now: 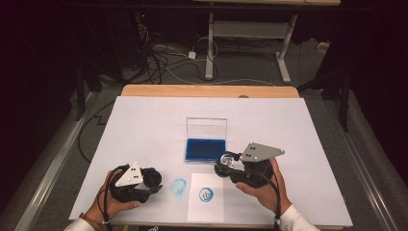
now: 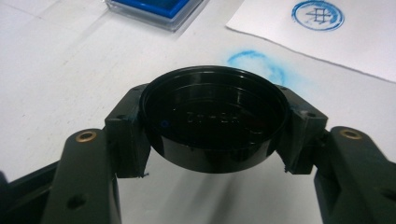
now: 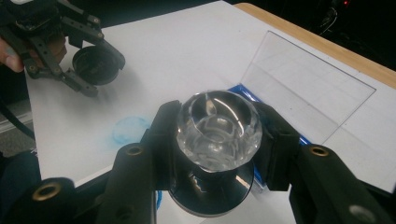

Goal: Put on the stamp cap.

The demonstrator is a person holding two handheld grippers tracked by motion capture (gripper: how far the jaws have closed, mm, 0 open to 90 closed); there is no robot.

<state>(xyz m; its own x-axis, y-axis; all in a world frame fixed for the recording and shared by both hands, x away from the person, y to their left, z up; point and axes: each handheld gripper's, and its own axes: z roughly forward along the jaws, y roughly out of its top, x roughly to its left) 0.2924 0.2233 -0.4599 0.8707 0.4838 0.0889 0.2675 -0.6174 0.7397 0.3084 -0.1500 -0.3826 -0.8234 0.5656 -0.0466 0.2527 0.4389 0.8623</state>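
Stamp point(image 3: 218, 140) with its clear knob is sitting clamped in our right gripper point(image 1: 230, 166), just beside the blue ink pad point(image 1: 205, 149); we're gripping the black cap point(image 2: 214, 122) tight in our left gripper point(image 1: 153, 179) above the white sheet point(image 1: 144, 130).

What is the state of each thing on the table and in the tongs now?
Ink pad case: lid open, upright.
Stamp: held in the right tongs, over the ink pad case's near edge.
Black cap: gripped in the left tongs, hollow side up.
Paper sheet: flat, one blue stamp mark.
Table cover: blue ring smudge.
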